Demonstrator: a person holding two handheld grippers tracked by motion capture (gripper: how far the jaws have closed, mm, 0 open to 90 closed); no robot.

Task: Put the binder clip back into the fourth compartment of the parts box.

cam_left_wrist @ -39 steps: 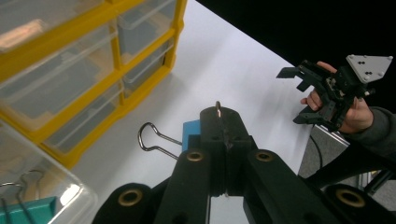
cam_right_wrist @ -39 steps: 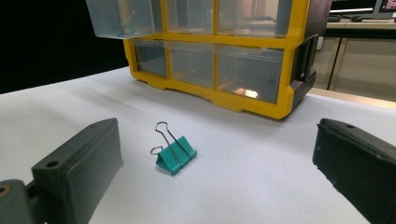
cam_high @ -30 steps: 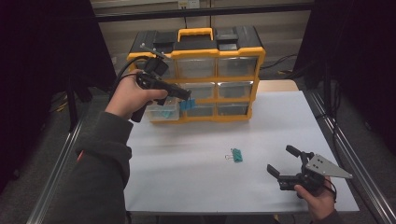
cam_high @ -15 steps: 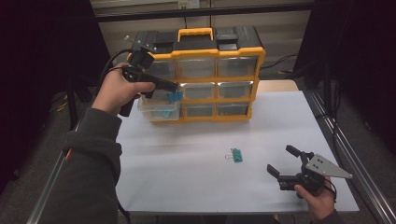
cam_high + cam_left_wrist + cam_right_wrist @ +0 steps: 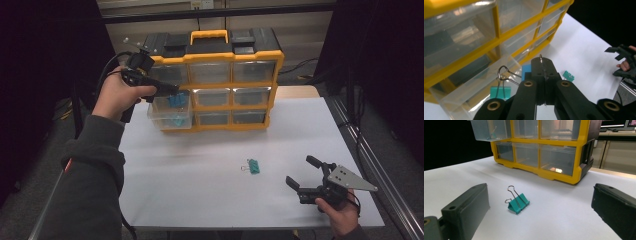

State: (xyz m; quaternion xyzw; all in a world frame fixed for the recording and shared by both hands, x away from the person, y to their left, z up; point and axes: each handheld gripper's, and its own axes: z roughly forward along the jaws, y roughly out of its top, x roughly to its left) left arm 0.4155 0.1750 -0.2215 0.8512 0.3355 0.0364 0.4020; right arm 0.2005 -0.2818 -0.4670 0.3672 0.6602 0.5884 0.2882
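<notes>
My left gripper (image 5: 172,92) is shut on the wire handle of a blue binder clip (image 5: 175,100), which hangs over the pulled-out clear drawer (image 5: 169,119) of the yellow organizer (image 5: 215,60). In the left gripper view the jaws (image 5: 543,62) pinch the wire, with the blue clip (image 5: 526,70) just behind them. Inside the drawer (image 5: 461,100) lies a teal clip (image 5: 500,91). Another teal binder clip (image 5: 252,166) lies on the white table. My right gripper (image 5: 309,176) stands open to its right, and its own view has the clip (image 5: 518,202) ahead between the open jaws.
The organizer (image 5: 544,150) stands at the back of the white table (image 5: 200,195), its other drawers closed. The table's right edge runs along a metal rail (image 5: 370,165). The right gripper (image 5: 624,60) and the loose teal clip (image 5: 568,75) appear far off in the left gripper view.
My left gripper has moved left and slightly up with the blue clip, from in front of the organizer's middle column to above the open drawer. The right gripper has stayed put.
</notes>
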